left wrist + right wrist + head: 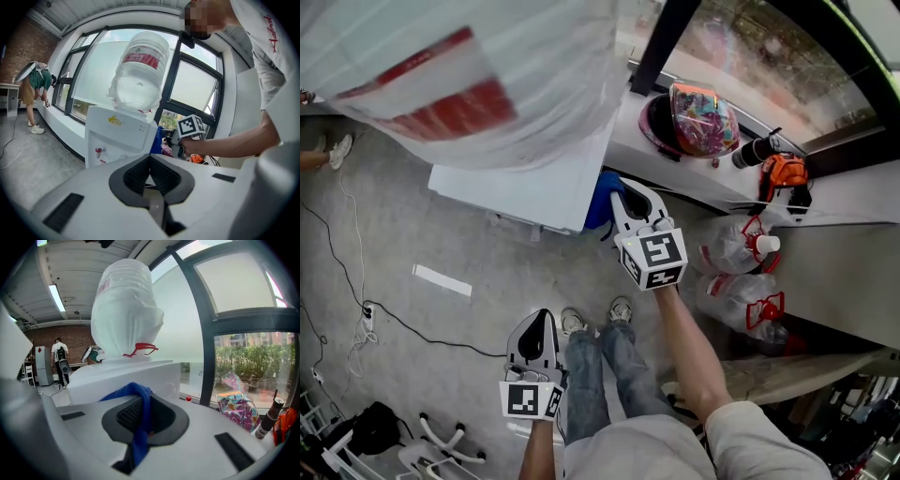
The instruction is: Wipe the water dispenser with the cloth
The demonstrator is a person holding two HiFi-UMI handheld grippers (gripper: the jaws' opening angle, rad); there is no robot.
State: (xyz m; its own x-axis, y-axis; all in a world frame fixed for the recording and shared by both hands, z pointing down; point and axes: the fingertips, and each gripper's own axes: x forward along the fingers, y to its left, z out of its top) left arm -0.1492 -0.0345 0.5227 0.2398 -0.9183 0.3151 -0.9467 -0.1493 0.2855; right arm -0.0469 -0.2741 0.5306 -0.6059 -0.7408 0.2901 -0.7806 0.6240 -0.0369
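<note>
The white water dispenser (pixel 525 192) stands against the window sill, with a clear bottle (pixel 459 75) bearing a red label on top. My right gripper (pixel 630 190) is shut on a blue cloth (pixel 602 204), held close to the dispenser's right side. In the right gripper view the cloth (pixel 138 423) hangs between the jaws, with the dispenser's top (pixel 136 376) and bottle (pixel 126 315) just ahead. My left gripper (pixel 539 321) hangs lower, over the floor, shut and holding nothing. Its view shows the dispenser's front (pixel 119 136) with taps.
The sill holds a colourful bag (pixel 703 117), a black bottle (pixel 755 150) and an orange item (pixel 783 171). Empty water jugs (pixel 731 246) lie under the sill. Cables (pixel 366 309) cross the grey floor. A person (pixel 35 89) bends over far left.
</note>
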